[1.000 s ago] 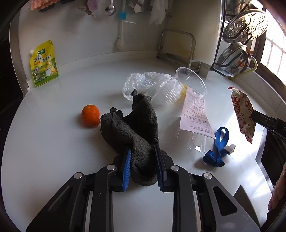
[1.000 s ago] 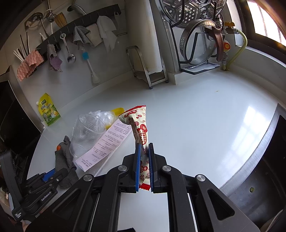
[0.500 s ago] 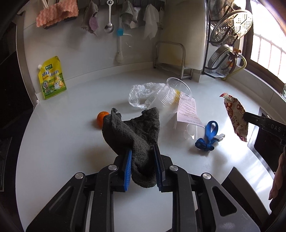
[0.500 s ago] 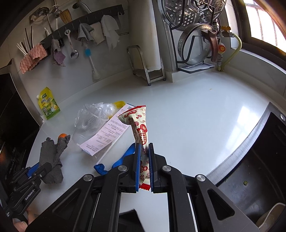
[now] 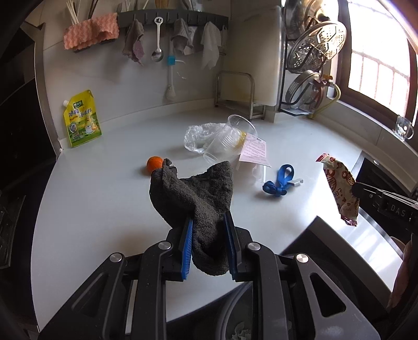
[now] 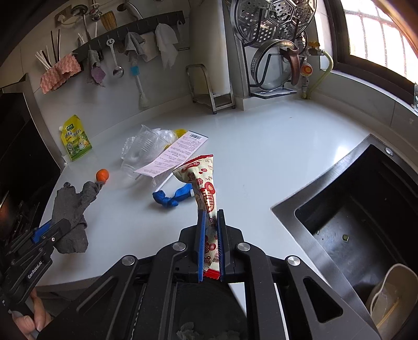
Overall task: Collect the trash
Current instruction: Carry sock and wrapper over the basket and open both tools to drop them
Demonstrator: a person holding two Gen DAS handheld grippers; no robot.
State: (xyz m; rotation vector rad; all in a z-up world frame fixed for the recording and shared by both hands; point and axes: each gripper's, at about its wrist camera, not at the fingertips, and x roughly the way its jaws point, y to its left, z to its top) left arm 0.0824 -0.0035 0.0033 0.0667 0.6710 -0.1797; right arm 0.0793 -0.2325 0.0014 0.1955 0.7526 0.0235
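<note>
Left wrist view, left gripper clamped on dark cloth at centre, right gripper pinching red-printed wrapper, lower centre.

Daylight pours in from the window on my right, blown out to white between its bars. It lays a bright sheen across the white surface, with glare near the sink. The left of both views falls into deep shadow, almost black. The dark cloth throws only a soft shadow below it. Both pictures are sharp, with no motion blur I can see. The fisheye bends the wall rail and the surface's edge into curves, and the corners go black.
</note>
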